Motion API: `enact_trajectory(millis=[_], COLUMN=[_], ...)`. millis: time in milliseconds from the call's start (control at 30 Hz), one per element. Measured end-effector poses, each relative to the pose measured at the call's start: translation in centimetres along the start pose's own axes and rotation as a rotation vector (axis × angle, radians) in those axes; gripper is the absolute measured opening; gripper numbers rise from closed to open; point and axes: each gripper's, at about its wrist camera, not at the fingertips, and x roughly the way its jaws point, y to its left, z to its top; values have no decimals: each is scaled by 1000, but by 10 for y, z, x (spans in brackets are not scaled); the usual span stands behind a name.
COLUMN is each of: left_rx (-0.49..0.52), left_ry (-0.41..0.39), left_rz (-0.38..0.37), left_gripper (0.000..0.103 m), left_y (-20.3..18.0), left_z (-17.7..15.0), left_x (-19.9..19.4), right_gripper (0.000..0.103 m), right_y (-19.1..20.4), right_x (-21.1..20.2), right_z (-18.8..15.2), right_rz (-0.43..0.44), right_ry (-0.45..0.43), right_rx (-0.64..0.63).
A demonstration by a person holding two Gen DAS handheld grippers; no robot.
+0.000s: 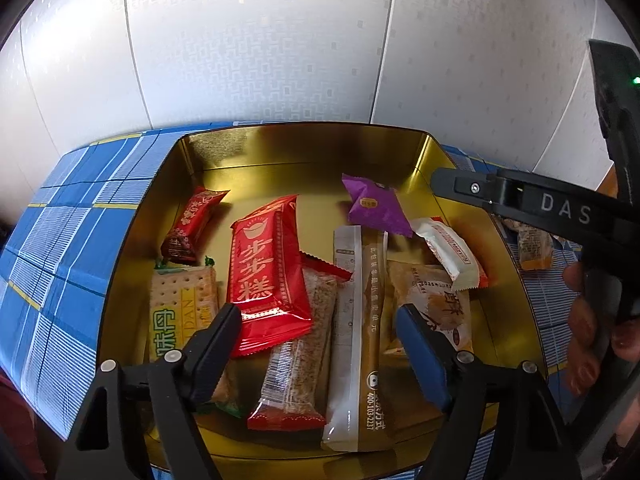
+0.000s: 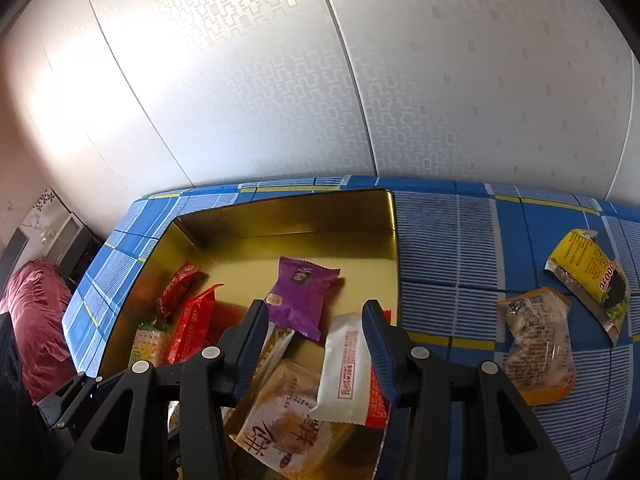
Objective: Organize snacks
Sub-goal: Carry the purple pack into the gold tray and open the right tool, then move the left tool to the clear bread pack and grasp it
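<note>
A gold tin (image 1: pixel 304 148) (image 2: pixel 320 216) holds several wrapped snacks: a big red bar (image 1: pixel 266 272), a purple packet (image 1: pixel 376 206) (image 2: pixel 300 296), a white packet (image 1: pixel 450 252) (image 2: pixel 348 368), a beige cake packet (image 2: pixel 288 420) and a long gold sachet (image 1: pixel 372 320). My left gripper (image 1: pixel 320 328) is open and empty above the tin's near side. My right gripper (image 2: pixel 316 344) is open and empty over the tin's right part, just above the white packet; its finger (image 1: pixel 460 186) shows in the left wrist view.
The tin sits on a blue checked tablecloth (image 2: pixel 460 264). Right of the tin lie a clear-and-orange snack packet (image 2: pixel 536 344) (image 1: pixel 534 248) and a yellow packet (image 2: pixel 592 276). A white patterned wall stands behind the table. A red bedcover (image 2: pixel 32 320) is at far left.
</note>
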Motion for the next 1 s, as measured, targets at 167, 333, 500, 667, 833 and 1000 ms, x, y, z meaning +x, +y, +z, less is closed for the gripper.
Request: enact_trajectory(millis=[167,333,500,667,833,1000], left_rx=[-13,-9,10,36,97,154], left_ry=[5,2,-1,-34,-80,-103], left_rz=[-14,-37,-62,-100,-142,-202], left_gripper=[87,90,91,92,94,94], left_y=[-6,-18,-32,-49,-74,-103], left_z=[2,3,5,7,8,7], left_x=[0,-3,-5,-10,-18,-22], right_gripper=[50,50,50,50,50,50], right_y=[-1,-10,-35,-79,-131,-164], right_x=[-3,-15,-37,-59,-80,-91], right_z=[-9,-17,-17,-15,-18,-30], right_rz=[-15,-3,-29,-94,-170,-217], right_ry=[18,16,-25,-61,-72,-33], right_rx=[-25,-35,3,119,259,339])
